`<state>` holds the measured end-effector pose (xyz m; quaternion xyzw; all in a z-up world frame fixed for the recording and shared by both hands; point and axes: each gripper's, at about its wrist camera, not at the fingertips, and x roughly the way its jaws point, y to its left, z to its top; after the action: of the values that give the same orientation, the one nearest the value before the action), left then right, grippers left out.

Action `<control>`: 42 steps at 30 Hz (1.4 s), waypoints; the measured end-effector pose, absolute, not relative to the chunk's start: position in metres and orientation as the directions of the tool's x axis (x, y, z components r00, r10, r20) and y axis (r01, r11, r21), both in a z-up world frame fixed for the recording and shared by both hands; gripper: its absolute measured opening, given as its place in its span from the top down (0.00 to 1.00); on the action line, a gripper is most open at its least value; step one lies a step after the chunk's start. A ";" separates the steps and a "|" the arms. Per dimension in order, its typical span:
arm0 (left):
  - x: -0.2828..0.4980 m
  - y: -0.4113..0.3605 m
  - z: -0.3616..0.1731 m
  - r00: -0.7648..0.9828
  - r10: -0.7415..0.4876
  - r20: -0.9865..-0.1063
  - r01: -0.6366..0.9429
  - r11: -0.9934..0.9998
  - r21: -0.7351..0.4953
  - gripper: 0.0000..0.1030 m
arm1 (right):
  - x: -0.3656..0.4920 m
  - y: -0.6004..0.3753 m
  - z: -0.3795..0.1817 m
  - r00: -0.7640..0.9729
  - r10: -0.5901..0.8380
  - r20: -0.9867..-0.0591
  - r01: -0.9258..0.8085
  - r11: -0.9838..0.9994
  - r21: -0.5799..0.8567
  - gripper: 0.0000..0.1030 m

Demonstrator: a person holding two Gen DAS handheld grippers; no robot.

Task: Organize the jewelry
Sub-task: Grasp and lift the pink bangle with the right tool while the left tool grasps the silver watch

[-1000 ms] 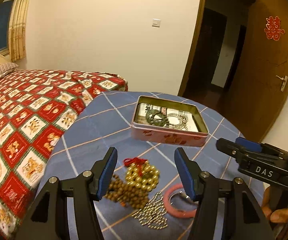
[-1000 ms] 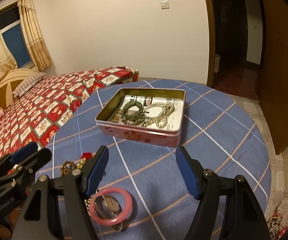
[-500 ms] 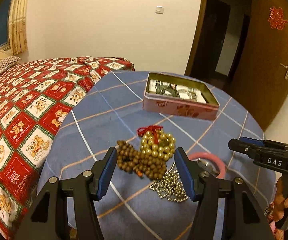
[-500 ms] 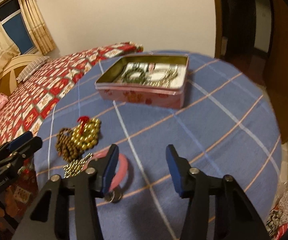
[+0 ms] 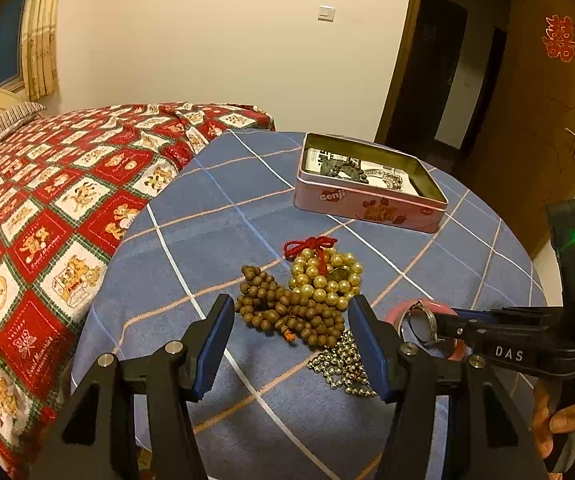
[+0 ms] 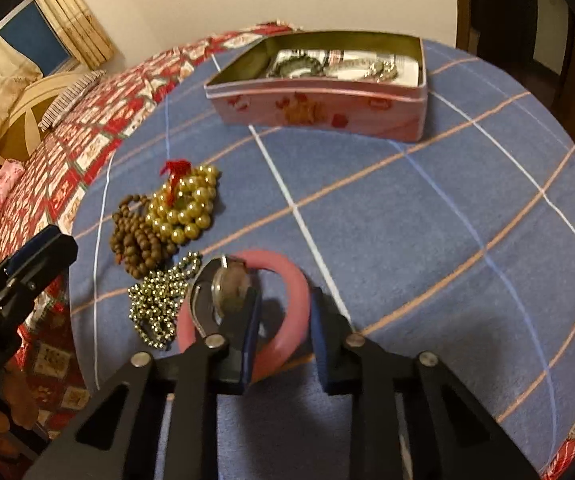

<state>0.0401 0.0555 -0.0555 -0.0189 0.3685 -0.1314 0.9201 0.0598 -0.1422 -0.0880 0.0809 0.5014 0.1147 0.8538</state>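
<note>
The tin [image 5: 369,204] sits behind the bead piles [image 5: 311,292]; the bangle [image 6: 287,272] lies right of them.

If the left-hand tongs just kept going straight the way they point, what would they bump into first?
Most likely the brown wooden beads, heaped just ahead between the open left tongs, with the gold bead string right behind. Depth is hard to judge, so the blue tablecloth might come first.

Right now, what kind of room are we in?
Most likely a home bedroom. A bed with a red patterned quilt and a pillow stands beside the round table, there is a curtained window, and a wooden door opens onto a dark hallway.
</note>
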 end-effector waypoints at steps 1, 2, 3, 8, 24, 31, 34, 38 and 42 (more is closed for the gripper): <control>0.040 0.055 -0.056 0.693 -0.256 -0.674 0.229 0.965 -0.132 0.42 | 0.060 -0.143 -0.088 0.471 0.282 -0.836 -0.113 0.959 0.260 0.81; 0.040 0.055 -0.056 0.693 -0.257 -0.674 0.230 0.964 -0.131 0.42 | 0.060 -0.145 -0.089 0.469 0.293 -0.833 -0.108 0.955 0.276 0.84; 0.040 0.054 -0.056 0.692 -0.258 -0.674 0.234 0.964 -0.129 0.42 | 0.060 -0.147 -0.088 0.471 0.297 -0.830 -0.105 0.954 0.281 0.84; 0.040 0.054 -0.054 0.692 -0.267 -0.671 0.237 0.962 -0.138 0.42 | 0.053 -0.150 -0.072 0.528 0.338 -0.779 -0.136 0.939 0.315 0.86; 0.045 0.004 -0.059 0.570 -0.472 -0.673 0.383 0.877 -0.290 0.42 | 0.056 -0.186 -0.035 0.668 0.339 -0.662 -0.064 0.913 0.403 0.86; 0.050 -0.039 -0.087 0.476 -0.443 -0.759 0.422 0.873 -0.245 0.62 | 0.053 -0.196 -0.038 0.664 0.330 -0.671 -0.039 0.912 0.409 0.86; 0.048 -0.044 -0.087 0.486 -0.411 -0.771 0.428 0.881 -0.200 0.63 | 0.054 -0.198 -0.038 0.668 0.329 -0.668 -0.045 0.913 0.405 0.86; 0.053 -0.039 -0.091 0.492 -0.384 -0.782 0.400 0.897 -0.189 0.82 | 0.057 -0.204 -0.045 0.660 0.339 -0.671 -0.025 0.902 0.431 0.86; 0.058 -0.036 -0.092 0.483 -0.395 -0.782 0.399 0.894 -0.205 0.83 | 0.058 -0.206 -0.045 0.660 0.341 -0.669 -0.023 0.900 0.436 0.86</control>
<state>0.0581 -0.0359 -0.0920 0.0025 0.4533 -0.2305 0.8611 0.0580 -0.2061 -0.0455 0.1991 0.3993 0.1022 0.8891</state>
